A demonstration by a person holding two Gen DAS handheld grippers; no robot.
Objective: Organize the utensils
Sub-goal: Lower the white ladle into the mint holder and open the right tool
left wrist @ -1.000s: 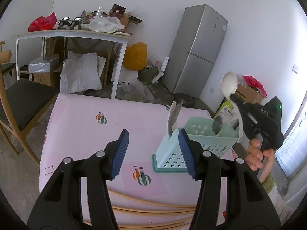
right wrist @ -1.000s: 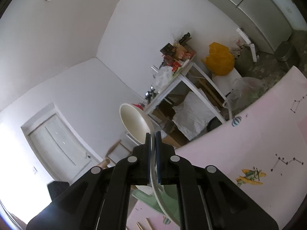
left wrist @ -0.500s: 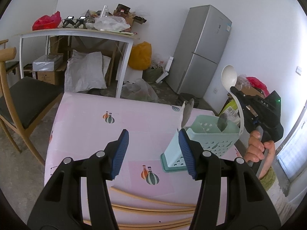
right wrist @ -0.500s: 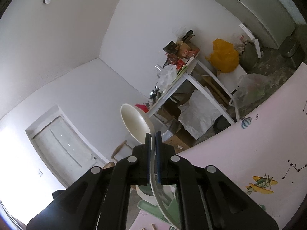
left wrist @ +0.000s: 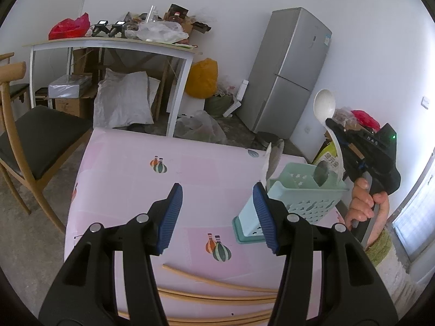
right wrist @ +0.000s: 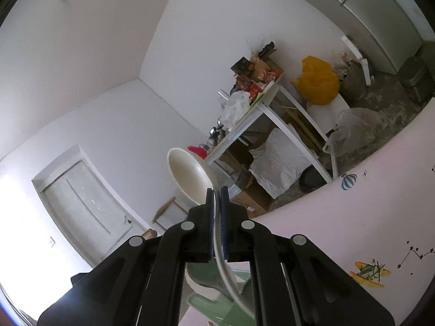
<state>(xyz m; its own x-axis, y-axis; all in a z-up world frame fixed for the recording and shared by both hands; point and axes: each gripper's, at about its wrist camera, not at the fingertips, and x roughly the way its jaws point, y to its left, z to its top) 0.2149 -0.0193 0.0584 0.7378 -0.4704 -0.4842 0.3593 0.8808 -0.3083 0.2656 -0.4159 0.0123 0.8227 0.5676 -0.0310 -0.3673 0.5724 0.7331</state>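
Observation:
A pale green and blue utensil caddy (left wrist: 296, 201) stands on the pink tablecloth (left wrist: 130, 179), holding a metal spoon and other utensils. My right gripper (left wrist: 333, 125) is shut on a white ladle (left wrist: 324, 107), bowl up, its handle reaching down into the caddy's far compartment. In the right wrist view the ladle bowl (right wrist: 190, 179) sits just beyond my shut right gripper (right wrist: 216, 190), with the caddy (right wrist: 212, 298) below. My left gripper (left wrist: 217, 190) is open and empty, left of the caddy above the table. Several wooden chopsticks (left wrist: 217, 285) lie near the front edge.
A wooden chair (left wrist: 30, 135) stands left of the table. Behind are a cluttered white table (left wrist: 114, 43), sacks, a yellow bag (left wrist: 202, 81) and a silver fridge (left wrist: 291, 70). The person's hand (left wrist: 364, 203) holds the right gripper beside the caddy.
The left wrist view has pulled back and shifted left, so the caddy sits further right. The right gripper has lowered the ladle slightly, handle deeper in the caddy.

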